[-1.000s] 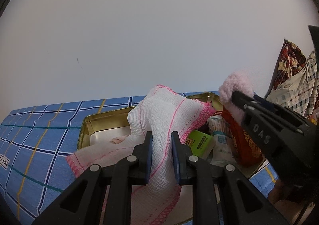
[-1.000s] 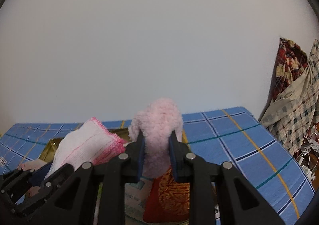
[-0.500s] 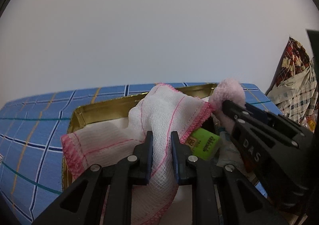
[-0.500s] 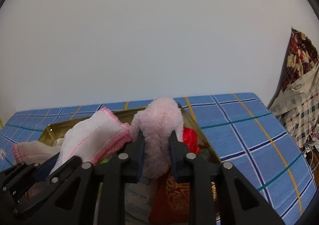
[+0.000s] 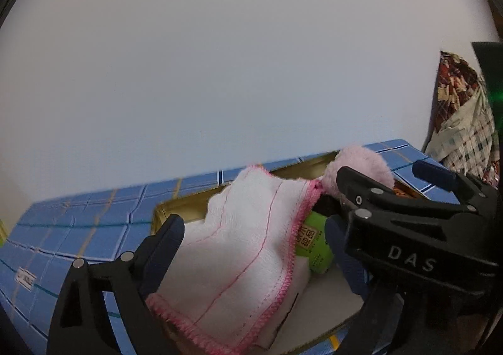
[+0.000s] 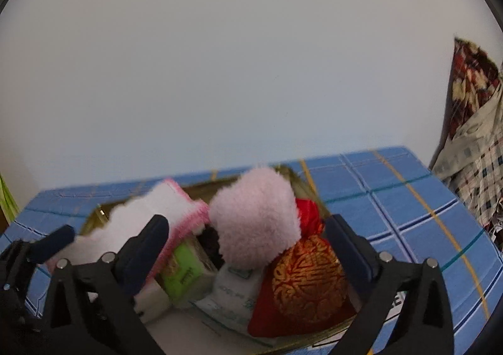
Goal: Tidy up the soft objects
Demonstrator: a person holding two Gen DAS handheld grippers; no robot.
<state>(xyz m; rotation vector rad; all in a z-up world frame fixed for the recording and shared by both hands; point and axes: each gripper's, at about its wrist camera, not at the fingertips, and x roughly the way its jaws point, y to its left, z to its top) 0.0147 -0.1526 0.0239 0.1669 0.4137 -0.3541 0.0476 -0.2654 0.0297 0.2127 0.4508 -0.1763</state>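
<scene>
1. While its jaws are swinging apart, the left gripper point(image 5: 254, 256) stands spread wide over the gold tin point(image 5: 185, 205), and the white cloth with pink stitched hem point(image 5: 248, 248) lies loose between the fingers, neither pad pressing on it.
2. That cloth drapes over the tin's contents; its lower hem reaches to about the tin's near rim, and its upper corner touches the pink fluffy piece point(image 5: 361, 166).
3. Just under the cloth's right hem sits a green packet point(image 5: 312, 243), wedged between the cloth and the right gripper point(image 6: 248, 246).
4. The right gripper's jaws are likewise opening; the pink fluffy piece rests between them, free of both pads, propped on a red and gold pouch point(image 6: 306, 286) and a pale plastic packet point(image 6: 235, 292).
5. Inside the tin, the right half is crowded; the left half shows a bare white floor beside the cloth.
6. Around the tin, the blue checked bedcover point(image 6: 393, 198) lies open on the left, right and far sides up to a plain wall.
7. Patterned fabrics point(image 6: 474, 141) hang past the bedcover's right edge.
</scene>
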